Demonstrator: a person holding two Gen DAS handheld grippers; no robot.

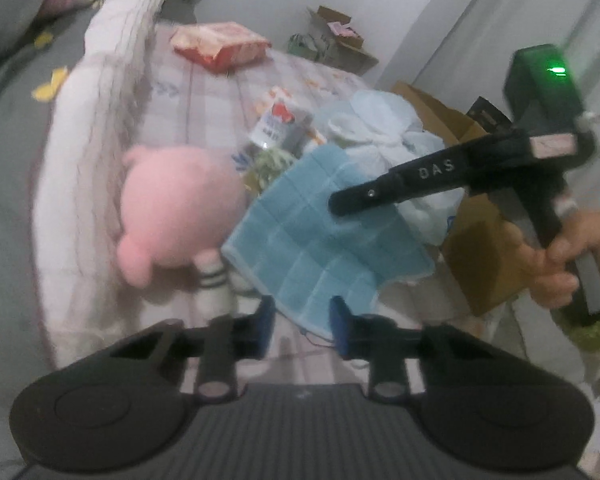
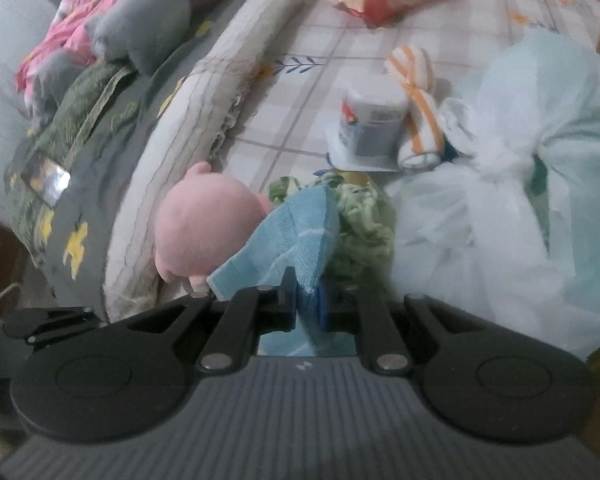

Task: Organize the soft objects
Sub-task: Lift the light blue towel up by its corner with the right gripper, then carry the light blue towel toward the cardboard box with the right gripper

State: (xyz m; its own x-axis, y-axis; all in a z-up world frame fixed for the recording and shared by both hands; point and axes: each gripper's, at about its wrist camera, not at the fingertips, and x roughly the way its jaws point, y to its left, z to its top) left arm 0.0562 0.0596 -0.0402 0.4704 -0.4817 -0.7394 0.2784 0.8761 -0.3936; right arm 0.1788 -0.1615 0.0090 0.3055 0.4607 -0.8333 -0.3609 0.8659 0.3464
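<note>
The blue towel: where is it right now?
The blue towel is clamped in the right hand-held gripper, lifted over the bed just right of the pink plush toy; the open left hand-held gripper sits under its lower corner.

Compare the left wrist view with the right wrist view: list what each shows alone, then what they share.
Left wrist only: the right gripper seen from outside, the person's hand on its handle, cardboard boxes. Right wrist only: its fingers clamped on the blue cloth, an orange-striped roll, gray bedding. Both: blue cloth, pink plush, red package.
</note>
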